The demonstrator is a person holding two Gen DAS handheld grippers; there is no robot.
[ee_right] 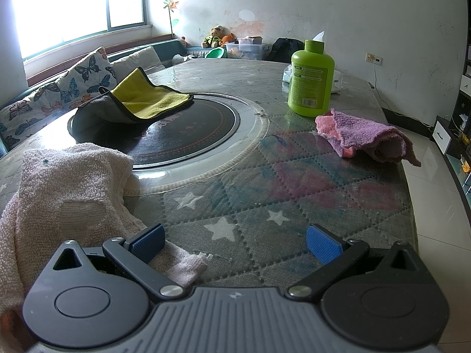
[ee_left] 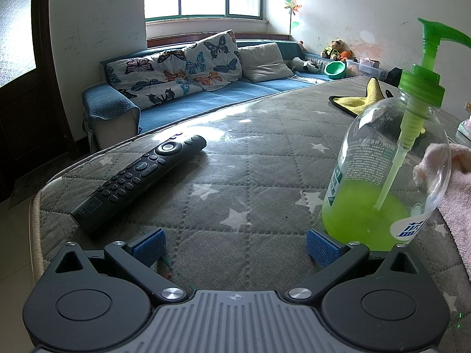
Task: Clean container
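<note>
**Two grippers spread and empty; container not yet secured**

Both tools are idle above the table. The left gripper has its jaws wide apart, holding nothing; the right gripper is likewise spread, its left pad resting over a corner of the pale pink towel.

The likely container, a clear pump bottle partly filled with green liquid, stands upright just beside the left gripper's right finger, outside the jaws. The towel lies immediately behind it.

Recommendation: shift the left gripper rightward, centre the bottle's lower body between the pads, and close there, as the pump head makes it top-heavy. The right gripper should pinch a thick fold of towel, not the loose corner. The remote control is well clear.
</note>
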